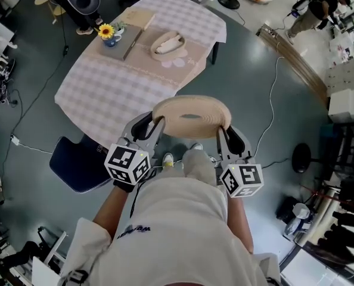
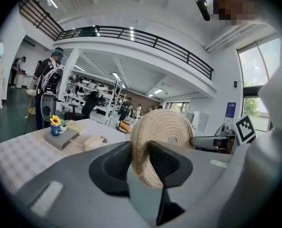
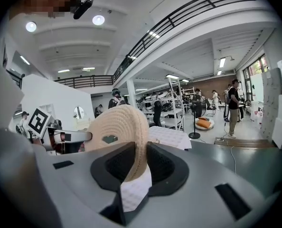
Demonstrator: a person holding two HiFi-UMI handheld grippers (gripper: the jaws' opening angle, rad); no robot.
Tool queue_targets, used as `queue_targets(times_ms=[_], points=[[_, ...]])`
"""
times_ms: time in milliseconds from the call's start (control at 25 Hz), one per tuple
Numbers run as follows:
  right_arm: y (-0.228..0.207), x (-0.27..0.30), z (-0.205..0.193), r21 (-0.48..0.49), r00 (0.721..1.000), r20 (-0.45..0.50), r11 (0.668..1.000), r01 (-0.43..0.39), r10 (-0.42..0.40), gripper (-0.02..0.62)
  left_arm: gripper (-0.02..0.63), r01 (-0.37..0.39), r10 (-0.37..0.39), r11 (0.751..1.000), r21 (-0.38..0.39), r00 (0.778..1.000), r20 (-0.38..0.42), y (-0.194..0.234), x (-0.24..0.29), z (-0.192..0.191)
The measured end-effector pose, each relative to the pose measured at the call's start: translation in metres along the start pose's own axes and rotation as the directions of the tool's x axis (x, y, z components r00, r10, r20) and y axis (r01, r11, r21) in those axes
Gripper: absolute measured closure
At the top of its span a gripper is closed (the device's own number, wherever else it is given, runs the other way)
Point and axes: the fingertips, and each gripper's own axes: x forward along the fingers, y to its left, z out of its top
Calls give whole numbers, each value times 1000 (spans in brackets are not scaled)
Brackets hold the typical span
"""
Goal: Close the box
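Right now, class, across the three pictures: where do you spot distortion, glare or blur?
Head view: even light, woven lid sharp. Left gripper view: fisheye bends the railing, window very bright. Right gripper view: dark rounded corners, ceiling lamps glare.

so the lid [image 1: 191, 116] is a round flat disc of coiled beige rope with a small dark slot near its middle. it's up in the air, lying roughly level, pinched at opposite edges by the left gripper [image 1: 157, 124] and the right gripper [image 1: 223, 131]. the box [image 1: 167, 45] is a low oval basket in the same pale weave, sitting open on the checked surface [image 1: 105, 94], well apart from the lid, with something pale inside
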Motion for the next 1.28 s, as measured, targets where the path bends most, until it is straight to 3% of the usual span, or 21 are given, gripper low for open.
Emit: queue_targets(times_ms=[160,440,960,1280], points=[[-25,26,1,12,1000,-11,1000,-21,21,511,486,-25,25,1000,-2,1000,-7,6,28,1],[-61,97,12,10,990,-56,992,-129,129,509,486,-149,149,989,-16,989,-16,32,76,14],[-153,198,58,15,943,-105,949,-316,316,509,488,-334,333,941,-56,942,-35,38,180,50],[-183,230,69,37,913,-119,920,-390,391,508,488,-411,409,910,-58,911,-50,35,212,61]])
